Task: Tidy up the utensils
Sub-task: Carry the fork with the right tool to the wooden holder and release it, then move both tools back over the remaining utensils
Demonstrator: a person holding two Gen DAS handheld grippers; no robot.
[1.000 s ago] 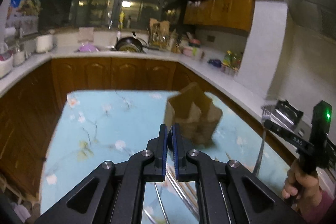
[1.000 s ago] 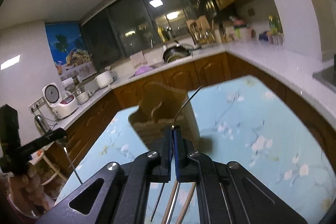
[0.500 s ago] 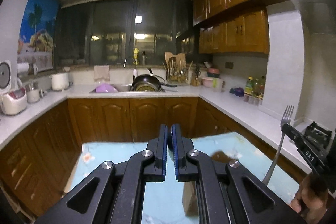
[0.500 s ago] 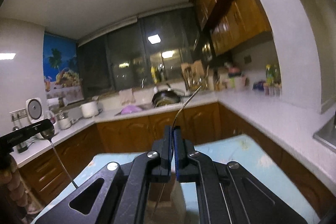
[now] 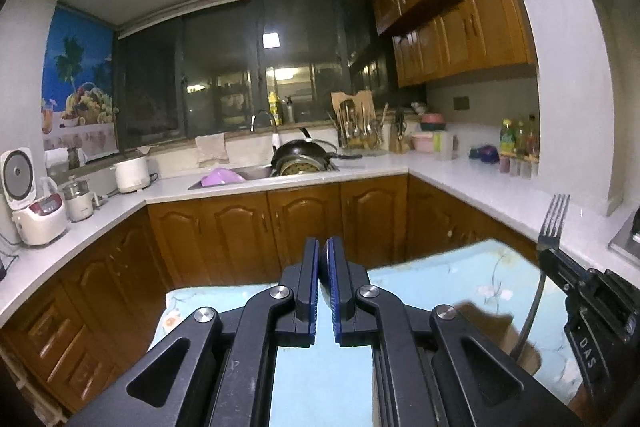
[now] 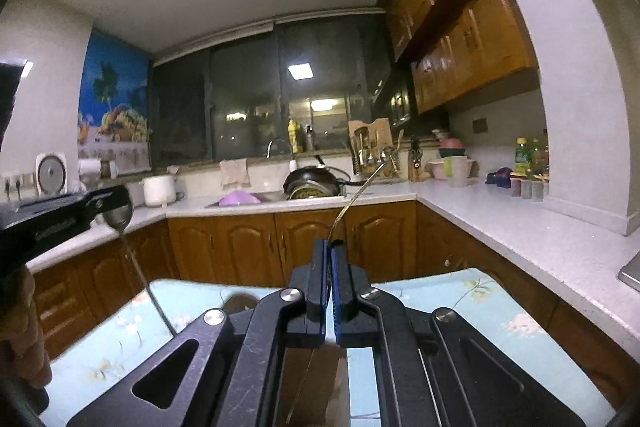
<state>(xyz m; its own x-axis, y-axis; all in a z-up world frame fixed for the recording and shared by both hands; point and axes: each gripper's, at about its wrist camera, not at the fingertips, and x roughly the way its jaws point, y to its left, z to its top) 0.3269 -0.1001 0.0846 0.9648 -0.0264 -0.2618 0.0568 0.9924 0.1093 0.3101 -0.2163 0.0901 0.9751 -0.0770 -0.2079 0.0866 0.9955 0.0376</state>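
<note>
My left gripper (image 5: 323, 251) is shut. The right wrist view shows it (image 6: 120, 197) clamped on a metal spoon (image 6: 118, 215), bowl up, with the handle slanting down towards the table. My right gripper (image 6: 330, 251) is shut on a fork (image 6: 360, 189) that rises edge-on from its jaws. In the left wrist view the fork (image 5: 554, 219) stands tines up in the right gripper (image 5: 549, 255), and its handle hangs down by the brown utensil holder (image 5: 490, 321). The holder (image 6: 239, 303) sits low on the table, mostly hidden behind my fingers.
The table has a light blue floral cloth (image 5: 444, 279). Wooden cabinets and a white counter (image 5: 460, 183) wrap around behind it. On the counter are a sink with a black pan (image 5: 302, 151), a rice cooker (image 5: 38, 215) and bottles (image 5: 518, 141).
Both views have swung up from the tabletop to the kitchen wall. The holder has slid from the middle to the bottom of each view. Spoon and fork stay clamped.
</note>
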